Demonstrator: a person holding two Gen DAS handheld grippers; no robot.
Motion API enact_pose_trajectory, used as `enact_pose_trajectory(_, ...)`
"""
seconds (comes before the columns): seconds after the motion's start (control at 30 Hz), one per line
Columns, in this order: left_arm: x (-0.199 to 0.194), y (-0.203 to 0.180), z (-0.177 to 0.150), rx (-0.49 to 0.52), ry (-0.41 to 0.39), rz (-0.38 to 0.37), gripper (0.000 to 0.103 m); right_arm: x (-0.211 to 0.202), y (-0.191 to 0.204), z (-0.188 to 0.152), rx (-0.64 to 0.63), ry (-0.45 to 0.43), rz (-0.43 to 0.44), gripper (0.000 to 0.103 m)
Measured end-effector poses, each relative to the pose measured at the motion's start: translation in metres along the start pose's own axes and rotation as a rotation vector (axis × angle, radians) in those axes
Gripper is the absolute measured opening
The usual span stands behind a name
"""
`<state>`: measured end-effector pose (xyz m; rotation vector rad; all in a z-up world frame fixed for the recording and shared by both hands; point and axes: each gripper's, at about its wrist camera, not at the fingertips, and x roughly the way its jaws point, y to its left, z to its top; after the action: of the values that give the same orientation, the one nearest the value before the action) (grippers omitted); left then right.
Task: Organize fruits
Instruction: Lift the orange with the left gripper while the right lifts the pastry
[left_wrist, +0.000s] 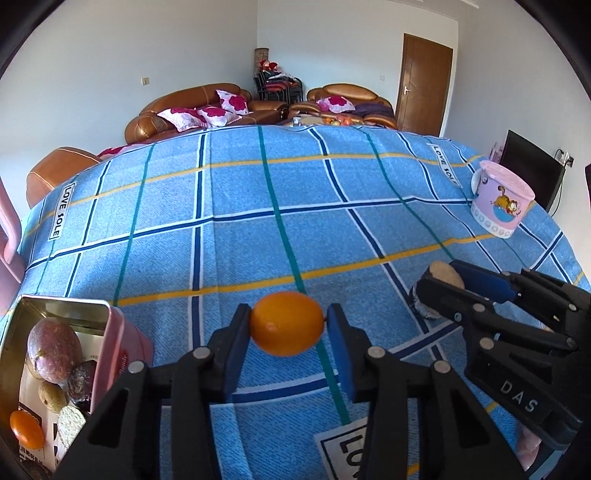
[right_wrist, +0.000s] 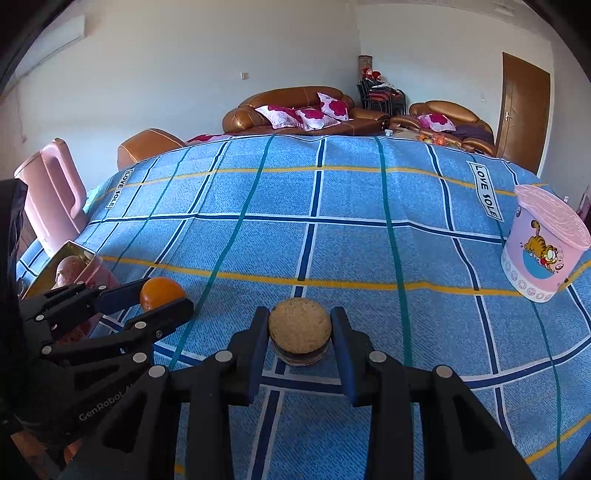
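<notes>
A living room with white walls, brown leather sofas (left_wrist: 192, 107) carrying pink-flowered cushions and a brown door (left_wrist: 424, 83) lies behind a surface covered by a blue checked cloth (left_wrist: 240, 236) printed "LOVE SOLE".

The left hand-held gripper (left_wrist: 288, 325) has its blue pads pressed on both ends of an orange fruit (left_wrist: 287, 323), gripping it near the front of the cloth. In the right wrist view the same gripper (right_wrist: 162, 295) appears at the left edge with the fruit (right_wrist: 160, 290) between its fingers.

The right hand-held gripper (right_wrist: 300, 332) is closed on a round tan, rough-topped fruit-like piece (right_wrist: 300, 325) with a dark lower band; from the left wrist view that gripper (left_wrist: 439, 280) sits just to the right, clamped on the same piece (left_wrist: 445, 273).

At the left edge an open pink tin (left_wrist: 122, 332) holds a purplish fruit (left_wrist: 55, 350), a dark wrinkled one, a pale one, a small orange one (left_wrist: 26, 430) and a tan piece. A pink cartoon-cat cup (left_wrist: 502, 203) with a lid stands well apart on the right. A pink jug (right_wrist: 55, 192) stands at the far left.
</notes>
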<state>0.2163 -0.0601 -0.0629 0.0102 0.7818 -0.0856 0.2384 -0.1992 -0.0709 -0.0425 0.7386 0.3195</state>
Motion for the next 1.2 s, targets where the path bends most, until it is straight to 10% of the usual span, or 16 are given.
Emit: enact_pose_trajectory(1.2,-0.035,0.002,-0.006,-0.007,-0.184,0.054,0.044,-0.035,0.009,-0.009,-0.049,-0.19,0.023,0.035)
